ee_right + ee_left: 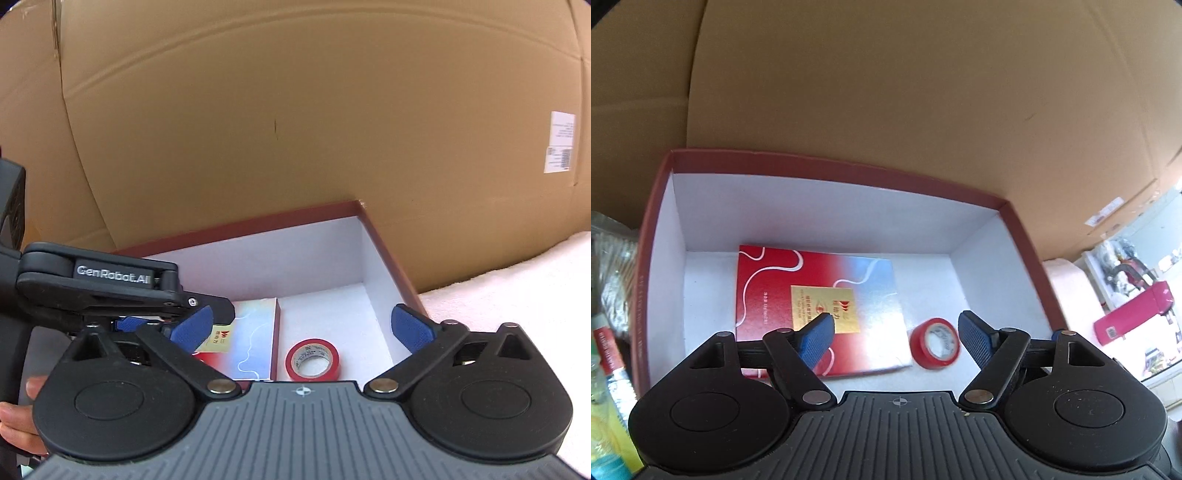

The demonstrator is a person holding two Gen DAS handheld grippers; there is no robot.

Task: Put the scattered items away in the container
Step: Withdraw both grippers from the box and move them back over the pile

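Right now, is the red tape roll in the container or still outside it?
In. The red tape roll lies flat on the white floor of the red-rimmed box, beside the red booklet, and neither gripper holds it.
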